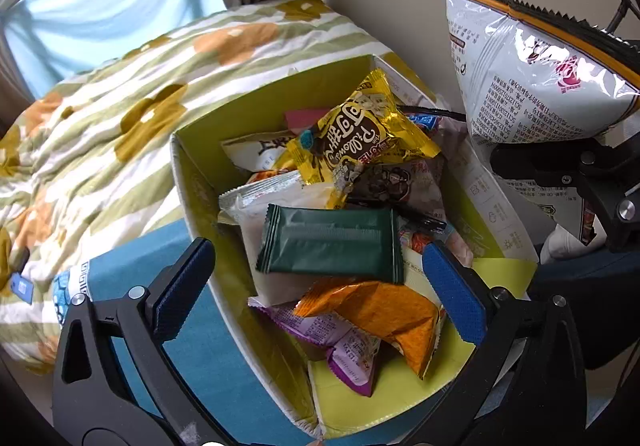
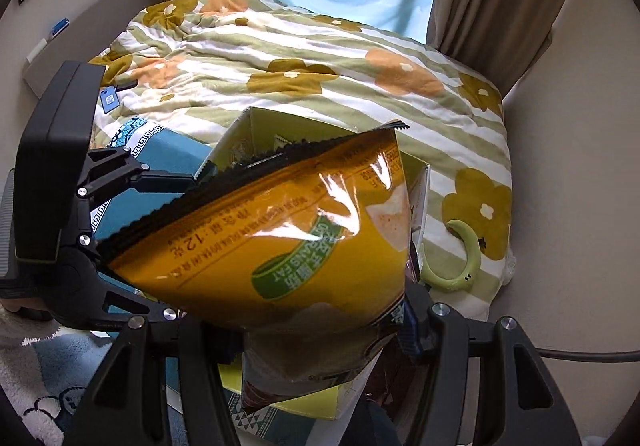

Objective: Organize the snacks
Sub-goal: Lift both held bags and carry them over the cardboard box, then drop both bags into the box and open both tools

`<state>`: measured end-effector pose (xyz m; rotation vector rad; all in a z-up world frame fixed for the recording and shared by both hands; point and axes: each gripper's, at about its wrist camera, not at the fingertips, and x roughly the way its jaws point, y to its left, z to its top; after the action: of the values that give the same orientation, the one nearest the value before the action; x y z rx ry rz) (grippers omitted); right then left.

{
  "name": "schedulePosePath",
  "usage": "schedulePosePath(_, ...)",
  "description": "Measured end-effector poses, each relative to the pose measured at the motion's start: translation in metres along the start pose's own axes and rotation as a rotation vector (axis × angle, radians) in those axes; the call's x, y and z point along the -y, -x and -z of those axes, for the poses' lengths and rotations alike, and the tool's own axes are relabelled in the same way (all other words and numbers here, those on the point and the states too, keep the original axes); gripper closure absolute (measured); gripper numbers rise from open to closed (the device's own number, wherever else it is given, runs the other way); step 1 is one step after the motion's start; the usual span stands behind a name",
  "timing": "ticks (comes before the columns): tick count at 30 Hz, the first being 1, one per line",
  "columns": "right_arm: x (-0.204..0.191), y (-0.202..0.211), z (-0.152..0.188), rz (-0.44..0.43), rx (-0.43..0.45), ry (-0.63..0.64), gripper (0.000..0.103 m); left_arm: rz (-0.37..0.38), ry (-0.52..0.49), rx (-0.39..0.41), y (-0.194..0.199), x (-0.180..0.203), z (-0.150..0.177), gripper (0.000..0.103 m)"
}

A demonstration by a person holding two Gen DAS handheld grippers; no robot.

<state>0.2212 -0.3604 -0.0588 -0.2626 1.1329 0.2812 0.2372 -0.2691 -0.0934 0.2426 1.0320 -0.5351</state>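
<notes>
Left tongs (image 1: 320, 294) stand wide apart with nothing between the pads; they hang directly over the box (image 1: 188, 182), pointing steeply down into it. Right tongs (image 2: 320, 330) are clamped on the lower end of the chip bag (image 2: 280, 238), orange face toward the right wrist camera, silver back toward the left one. In the left view the same chip bag (image 1: 532, 86) hangs up and to the right of the box, just outside its right wall, so the held thing is beside the opening, not over it. Bag's long axis runs from the clamped bottom up to the serrated top seal, tilted away from the right hand toward the bed (image 2: 320, 58). Box is open-topped, yellow-green inside, sitting on a blue surface next to the bed and already piled: green packet (image 1: 332, 242) on top at centre, gold pillow pack (image 1: 360, 134) toward the far wall, orange packet (image 1: 376, 314) and purple packet (image 1: 344, 350) at the near end. Key relation, as a judgement: the box lies left of the bag as the left camera sees it, so the right hand likely must carry the bag sideways over the rim before letting go. Left hand is nearer the contents and free, right hand is loaded. Risk: the bag is large against the remaining room and may ride on the heap or tip over the wall.
</notes>
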Motion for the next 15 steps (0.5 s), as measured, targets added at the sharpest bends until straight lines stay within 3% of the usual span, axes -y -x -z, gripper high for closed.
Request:
schedulePosePath(7,0.01,-0.007,0.011,-0.043,0.01,0.012,0.048,-0.064,0.111,0.02,0.025,-0.026,0.04,0.001)
schedulePosePath(11,0.009,-0.005,0.012,-0.082,0.03,0.0,0.048,-0.042,0.205,0.026,0.04,-0.045,0.056,0.001)
schedulePosePath(15,-0.002,-0.012,0.008,-0.103,0.009,0.024,0.048,-0.067,0.26,0.027,0.051,-0.055,0.062,0.001)
